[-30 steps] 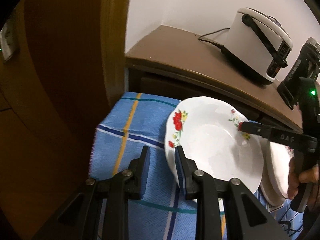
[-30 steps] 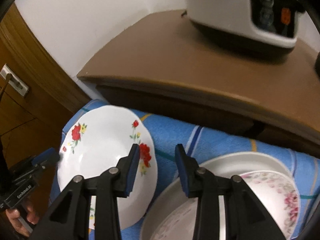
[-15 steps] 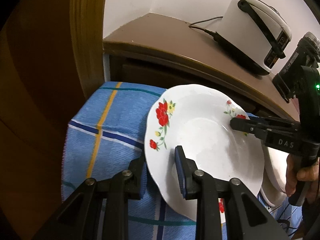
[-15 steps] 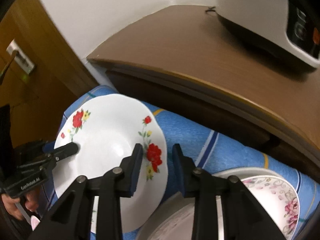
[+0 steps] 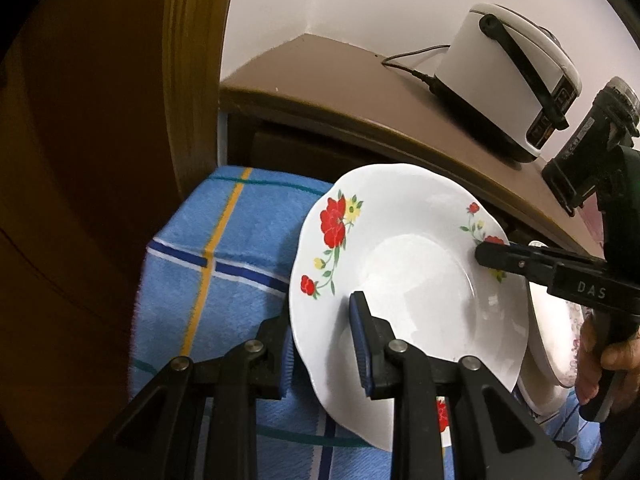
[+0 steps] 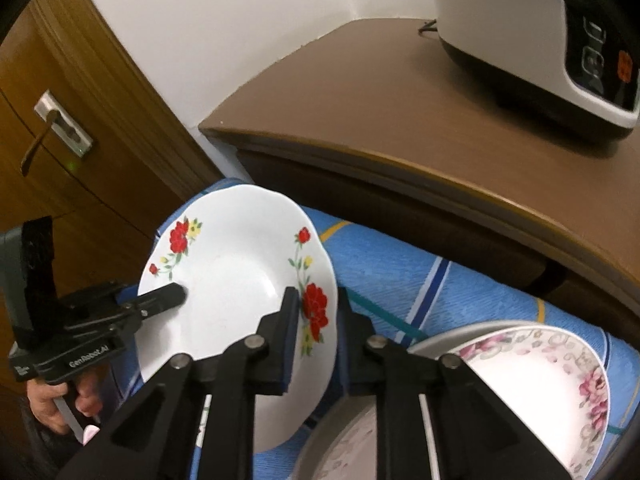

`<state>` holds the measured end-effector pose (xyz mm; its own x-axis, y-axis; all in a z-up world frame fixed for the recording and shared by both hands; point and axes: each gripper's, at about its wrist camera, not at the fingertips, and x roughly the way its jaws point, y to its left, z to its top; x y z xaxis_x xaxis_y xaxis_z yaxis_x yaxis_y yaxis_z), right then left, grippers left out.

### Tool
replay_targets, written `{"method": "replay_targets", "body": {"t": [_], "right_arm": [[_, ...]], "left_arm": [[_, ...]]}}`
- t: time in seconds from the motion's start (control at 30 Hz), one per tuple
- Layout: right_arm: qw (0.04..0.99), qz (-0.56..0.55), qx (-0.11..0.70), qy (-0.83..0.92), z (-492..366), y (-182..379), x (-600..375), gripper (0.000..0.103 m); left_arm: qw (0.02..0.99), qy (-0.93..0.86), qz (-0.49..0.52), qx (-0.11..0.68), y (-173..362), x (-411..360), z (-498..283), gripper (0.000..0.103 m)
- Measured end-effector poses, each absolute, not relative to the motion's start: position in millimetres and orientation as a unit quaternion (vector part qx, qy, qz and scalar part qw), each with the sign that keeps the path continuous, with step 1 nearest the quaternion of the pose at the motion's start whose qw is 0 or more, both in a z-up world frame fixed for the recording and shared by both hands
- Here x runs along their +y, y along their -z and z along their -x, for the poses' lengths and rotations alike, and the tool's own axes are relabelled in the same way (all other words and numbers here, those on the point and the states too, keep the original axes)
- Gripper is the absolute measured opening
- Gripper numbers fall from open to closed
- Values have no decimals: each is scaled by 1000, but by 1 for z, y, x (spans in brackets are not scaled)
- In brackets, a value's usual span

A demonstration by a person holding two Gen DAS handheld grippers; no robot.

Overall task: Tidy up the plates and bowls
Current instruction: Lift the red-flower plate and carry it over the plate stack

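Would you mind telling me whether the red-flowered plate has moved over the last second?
Yes. The red-flowered plate has tipped up off the blue checked cloth, its rim now between both grippers' fingers.

Our left gripper [image 5: 320, 340] and right gripper [image 6: 316, 332] each straddle opposite rims of the plate [image 5: 404, 276], fingers either side, hands gripping handles below.

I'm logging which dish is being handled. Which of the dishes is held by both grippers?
The white plate with red flowers, tilted above the blue cloth. The pink-flowered bowl and the plate under it are untouched.
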<state>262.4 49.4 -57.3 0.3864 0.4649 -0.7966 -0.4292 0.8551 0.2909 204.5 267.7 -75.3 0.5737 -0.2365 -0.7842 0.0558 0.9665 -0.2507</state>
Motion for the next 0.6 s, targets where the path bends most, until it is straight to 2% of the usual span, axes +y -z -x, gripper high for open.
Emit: {"method": "replay_targets", "body": {"t": [0.6], "right_arm": [[844, -63, 467, -255, -233, 22, 6, 17]], "left_arm": [[897, 90, 64, 428, 23, 235, -185, 28]]}}
